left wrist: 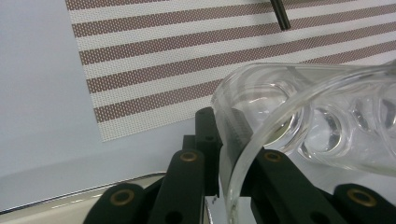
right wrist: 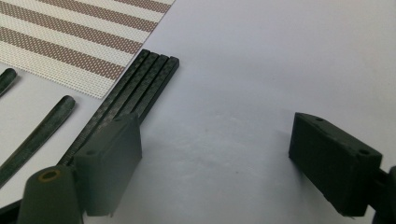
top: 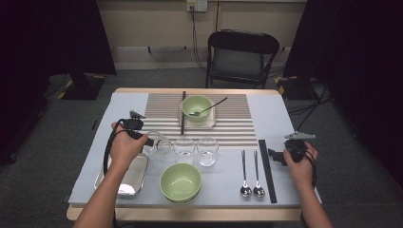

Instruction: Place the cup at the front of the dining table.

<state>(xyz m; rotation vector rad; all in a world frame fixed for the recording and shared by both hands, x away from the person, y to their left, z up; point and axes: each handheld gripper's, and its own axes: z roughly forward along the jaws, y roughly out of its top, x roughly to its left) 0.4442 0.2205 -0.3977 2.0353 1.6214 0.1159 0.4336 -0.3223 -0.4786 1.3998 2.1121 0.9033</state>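
at the left of the high view, the person's left forearm reaches up from the bottom edge, hand turned inward, holding the left tongs (top: 151, 141) level over the worktop (top: 275, 114). these tongs are clenched on the rim of a clear glass (top: 159, 143), one jaw inside and one outside, as the left gripper view shows close up (left wrist: 280, 121). the glass sits at the left end of a row of three, just above a metal tray (top: 124, 178) and at the lower left corner of a striped placemat (top: 237, 123). the two other glasses (top: 196, 150) stand just beside it to the right. below them rests a green bowl (top: 180, 182). farther back, another green bowl (top: 196, 107) holds a spoon. right of the glasses lie two spoons (top: 251, 173) and black chopsticks (top: 267, 168). at the far right, the right hand holds the right tongs (top: 274, 156) released, jaws wide apart, low beside the chopsticks (right wrist: 140, 86).
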